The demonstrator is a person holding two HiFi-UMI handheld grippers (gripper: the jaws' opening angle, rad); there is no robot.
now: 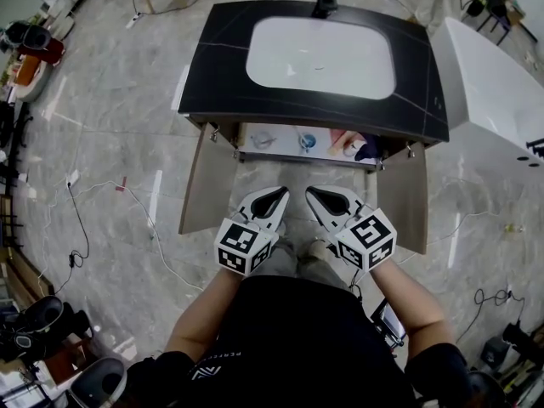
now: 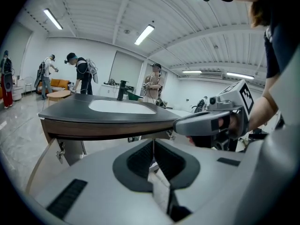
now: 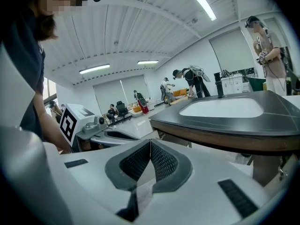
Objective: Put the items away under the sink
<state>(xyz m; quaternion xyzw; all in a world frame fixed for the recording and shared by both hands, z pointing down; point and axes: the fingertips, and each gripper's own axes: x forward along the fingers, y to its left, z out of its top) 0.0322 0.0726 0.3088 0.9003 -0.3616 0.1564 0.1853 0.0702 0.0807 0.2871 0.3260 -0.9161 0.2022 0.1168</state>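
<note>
Head view: I hold the left gripper [image 1: 276, 194] and right gripper [image 1: 316, 194] side by side, pointing at the sink [image 1: 321, 56] | both claws pressed together, empty | open cabinet doors [image 1: 204, 181] flank them | items [image 1: 306, 141] lie on the shelf inside the cabinet.

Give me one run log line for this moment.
left tongs: shut, empty | right tongs: shut, empty | cabinet doors: open | items: on shelf under sink
</note>
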